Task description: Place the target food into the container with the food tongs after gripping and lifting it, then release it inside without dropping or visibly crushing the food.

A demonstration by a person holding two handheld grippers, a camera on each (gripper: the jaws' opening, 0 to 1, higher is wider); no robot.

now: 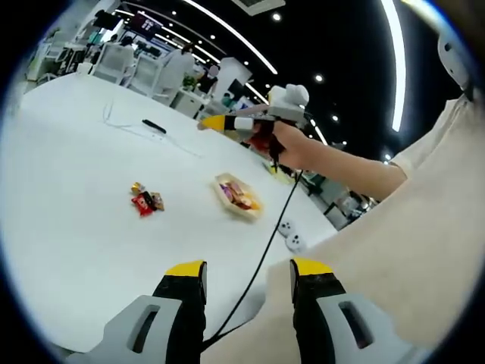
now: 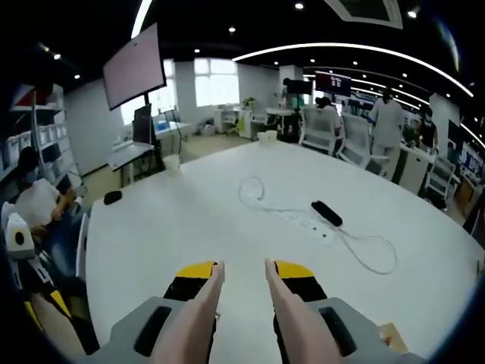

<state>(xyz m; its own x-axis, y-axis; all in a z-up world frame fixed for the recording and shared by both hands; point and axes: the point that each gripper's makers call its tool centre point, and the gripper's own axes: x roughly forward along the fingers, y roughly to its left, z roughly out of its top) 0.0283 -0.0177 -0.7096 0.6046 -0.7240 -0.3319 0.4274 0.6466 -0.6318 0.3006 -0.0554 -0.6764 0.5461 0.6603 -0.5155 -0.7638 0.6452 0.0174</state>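
The right gripper (image 2: 241, 292) carries the food tongs (image 2: 292, 322), whose two pale arms run forward along its jaws with a narrow gap between the tips and nothing caught in them. In the left gripper view that same gripper (image 1: 261, 121) is held high above the white table (image 1: 68, 250) by the person's hand (image 1: 292, 144), well apart from any food. The left gripper (image 1: 246, 280) hangs over the near table edge with its jaws spread wide and bare.

The target food, a small cluster of wrapped candies (image 1: 145, 199), lies on the table just beside the container (image 1: 237, 196), a shallow pale tray that already holds some colourful pieces. Which candy is meant I cannot tell.

The task looks to be at its very start, and the risks are mostly about aim and pressure. The tongs point across the table toward a power strip (image 2: 307, 222), a dark remote-like object (image 2: 326, 213) and a loose white cable (image 2: 364, 254), not toward the candies, so the approach needs a large swing that could overshoot. The wrappers look slick and small; a light squeeze may let one slip out mid-lift, while a hard one could dent it. The candies touch each other, so the tips may drag a neighbour. The gripper's black cord (image 1: 261, 258) trails close past the container and could nudge it.
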